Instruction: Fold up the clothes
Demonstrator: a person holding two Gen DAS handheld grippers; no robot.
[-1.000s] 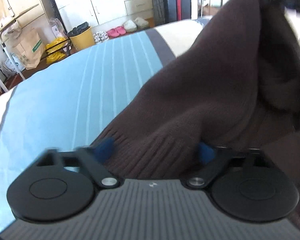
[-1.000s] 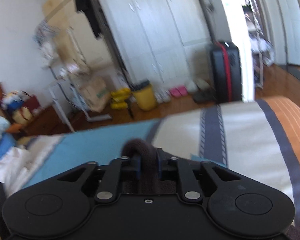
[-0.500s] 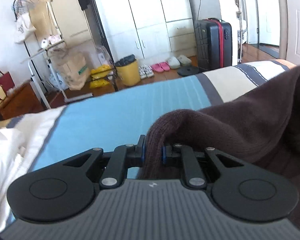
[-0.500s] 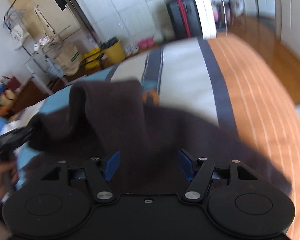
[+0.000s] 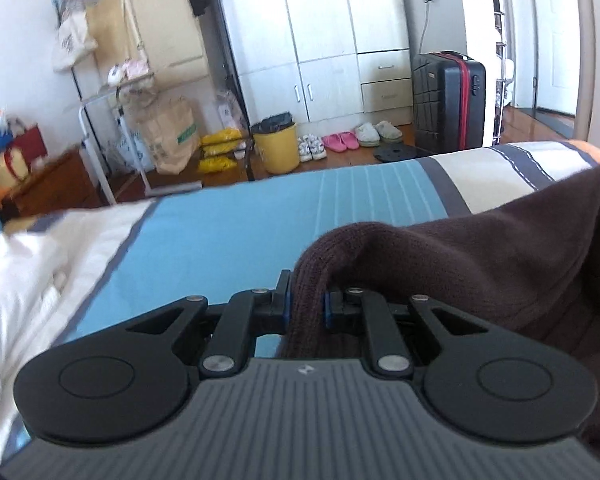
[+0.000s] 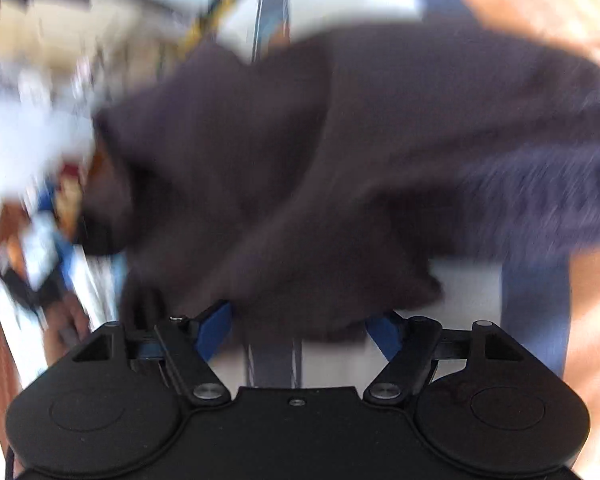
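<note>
Beyond the left tongs: white wardrobe doors, with a paper bag and a yellow bin on the floor up and to their left, pink slippers just right of the bin, and a black suitcase farther right. Nearer, spread under and ahead of these tongs, a striped bedspread on the bed, blue straight ahead, cream and dark bands off to the right; rumpled white bedding at the far left. Left tongs pinched narrow on a ribbed edge of the brown sweater, a hump of knit rising just above the blue pads and the rest draping away to the right over the bed.

Right-hand view badly smeared. Right tongs wide and opening, blue pads apart on either side, nothing pressed between them. Same brown sweater heaped just ahead of and above these tongs, its lower edge hanging near the gap; whether cloth touches a pad cannot be told. Pale bedspread with a dark stripe directly under the gap. Up and to the right, a blurred dark blue knit against the brown.
</note>
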